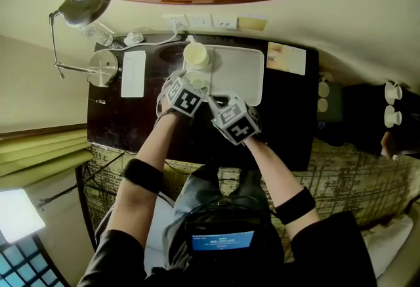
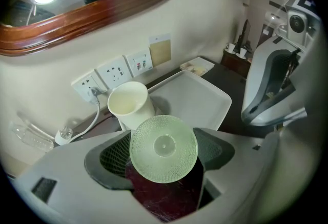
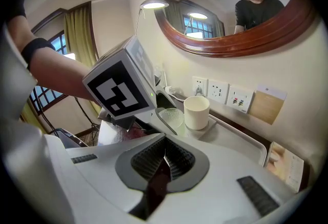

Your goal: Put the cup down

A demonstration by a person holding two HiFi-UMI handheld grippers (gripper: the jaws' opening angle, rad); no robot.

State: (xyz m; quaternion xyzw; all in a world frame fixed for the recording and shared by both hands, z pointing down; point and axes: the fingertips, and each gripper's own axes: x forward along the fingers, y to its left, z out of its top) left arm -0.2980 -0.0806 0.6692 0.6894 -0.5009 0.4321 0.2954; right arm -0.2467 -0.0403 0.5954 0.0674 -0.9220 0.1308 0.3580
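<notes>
My left gripper point(image 2: 164, 159) is shut on a pale green textured glass cup point(image 2: 164, 148), whose round face fills the gap between the mesh pads. It hangs over the near left corner of a white tray point(image 2: 202, 100), just in front of a white paper cup point(image 2: 129, 105) standing there. In the head view the left gripper point(image 1: 194, 82) is beside the white cup point(image 1: 196, 55) at the edge of the tray point(image 1: 244, 75). My right gripper point(image 3: 164, 159) is shut and empty, just right of the left one point(image 3: 169, 115), which carries the glass cup point(image 3: 172, 114).
A dark desk point(image 1: 125, 128) stands against a wall with sockets point(image 2: 114, 71) and a plugged cable point(image 2: 87, 120). A desk lamp point(image 1: 85, 2), a white card point(image 1: 133, 73) and a plastic bottle point(image 1: 98, 33) sit on the left. A leaflet point(image 1: 286, 58) lies right of the tray.
</notes>
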